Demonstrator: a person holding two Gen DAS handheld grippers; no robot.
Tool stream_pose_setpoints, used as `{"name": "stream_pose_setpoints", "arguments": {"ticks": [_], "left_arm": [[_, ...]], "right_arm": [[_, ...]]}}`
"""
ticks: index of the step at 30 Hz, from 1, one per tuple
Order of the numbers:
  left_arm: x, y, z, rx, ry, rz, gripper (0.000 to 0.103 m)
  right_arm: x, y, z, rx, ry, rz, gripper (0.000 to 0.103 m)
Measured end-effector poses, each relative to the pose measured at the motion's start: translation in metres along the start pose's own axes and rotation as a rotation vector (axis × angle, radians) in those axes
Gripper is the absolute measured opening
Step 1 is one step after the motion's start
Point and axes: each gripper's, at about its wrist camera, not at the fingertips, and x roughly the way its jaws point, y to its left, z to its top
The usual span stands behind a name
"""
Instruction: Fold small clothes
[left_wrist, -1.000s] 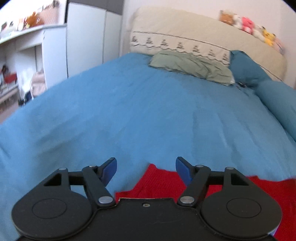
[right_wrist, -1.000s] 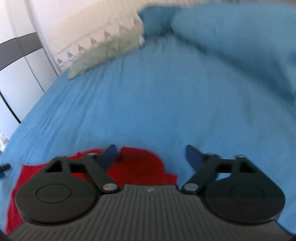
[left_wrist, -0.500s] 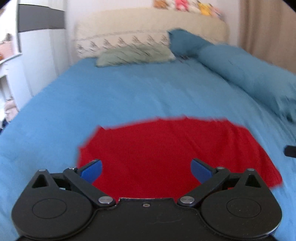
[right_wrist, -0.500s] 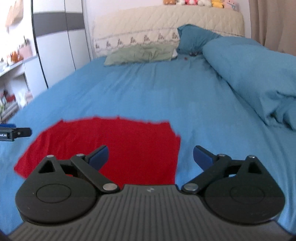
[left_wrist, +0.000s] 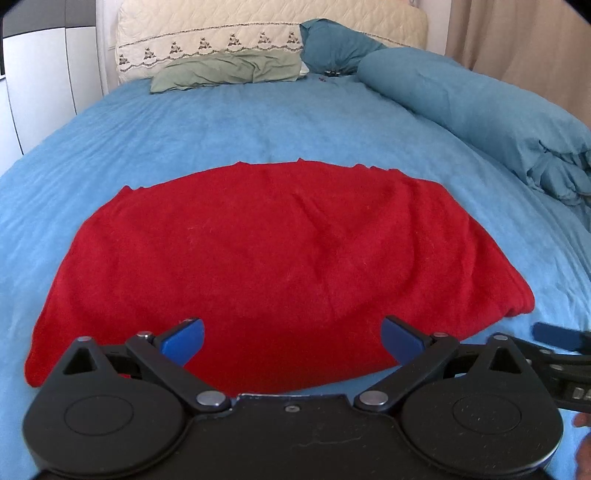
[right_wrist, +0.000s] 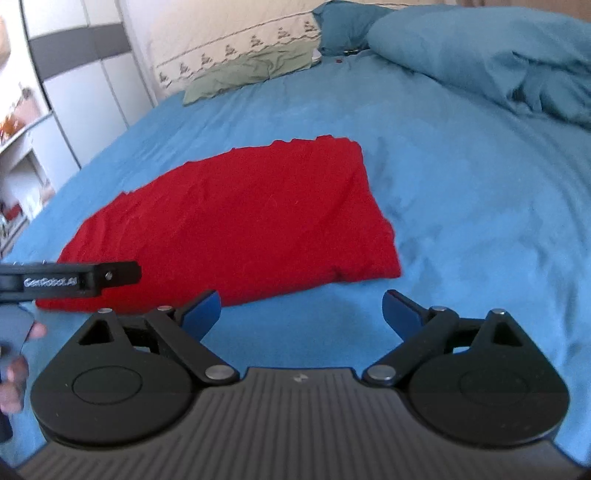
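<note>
A red cloth (left_wrist: 273, 258) lies folded flat on the blue bedspread (left_wrist: 258, 125); it also shows in the right wrist view (right_wrist: 236, 225). My left gripper (left_wrist: 291, 341) is open and empty, its blue-tipped fingers over the cloth's near edge. My right gripper (right_wrist: 301, 312) is open and empty, just short of the cloth's near right corner. The left gripper's finger (right_wrist: 110, 275) shows at the left of the right wrist view, over the cloth's near left part.
A green pillow (left_wrist: 229, 70) and a cream headboard (left_wrist: 258, 22) are at the far end. A rolled blue duvet (left_wrist: 480, 110) runs along the right side. White wardrobes (right_wrist: 92, 92) stand left of the bed.
Both grippers pulled back and rose from the cloth, so the whole cloth has come into view. The jaws of both opened wider.
</note>
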Motion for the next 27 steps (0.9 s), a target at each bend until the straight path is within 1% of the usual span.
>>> {"name": "stream_pose_setpoints", "arguments": {"ticks": [3,5,6,8,10,12,14,16,18,19,20,23,26,27], "left_arm": [[0.005,0.005,0.003,0.0,-0.001,0.002,0.103],[0.009,0.007,0.007,0.002,-0.004,0.011,0.103],[0.011,0.009,0.009,0.004,-0.005,0.014,0.103],[0.015,0.014,0.013,0.002,-0.014,0.027,0.103],[0.018,0.018,0.016,-0.004,-0.023,0.035,0.103],[0.023,0.022,0.02,-0.01,-0.017,0.044,0.103],[0.028,0.025,0.023,-0.015,-0.013,0.048,0.103],[0.034,0.028,0.026,-0.011,-0.016,0.057,0.103],[0.04,0.031,0.031,-0.008,-0.024,0.076,0.103],[0.044,0.033,0.033,-0.01,-0.026,0.087,0.103],[0.048,0.036,0.036,-0.019,-0.027,0.103,0.103],[0.059,0.047,0.044,-0.062,-0.02,0.111,0.103],[0.068,0.059,0.048,-0.087,-0.021,0.145,0.103],[0.07,0.064,0.048,-0.101,-0.02,0.145,0.103]], "right_arm": [[0.02,-0.006,0.002,0.073,-0.001,0.037,0.103],[0.029,-0.015,0.003,0.163,-0.009,0.04,0.103],[0.034,-0.023,0.003,0.233,-0.027,0.051,0.103],[0.039,-0.036,0.006,0.34,-0.063,0.054,0.099],[0.045,-0.044,0.011,0.399,-0.079,0.04,0.098],[0.05,-0.044,0.015,0.387,-0.098,0.01,0.095],[0.055,-0.042,0.018,0.357,-0.112,-0.016,0.088],[0.059,-0.041,0.019,0.345,-0.116,-0.031,0.084],[0.061,-0.036,0.023,0.305,-0.11,-0.032,0.076],[0.062,-0.032,0.026,0.272,-0.107,-0.022,0.07],[0.062,-0.028,0.028,0.244,-0.103,-0.011,0.068],[0.066,-0.021,0.032,0.195,-0.093,-0.023,0.068],[0.076,-0.027,0.034,0.216,-0.07,-0.038,0.067],[0.078,-0.028,0.033,0.227,-0.065,-0.033,0.068]]}}
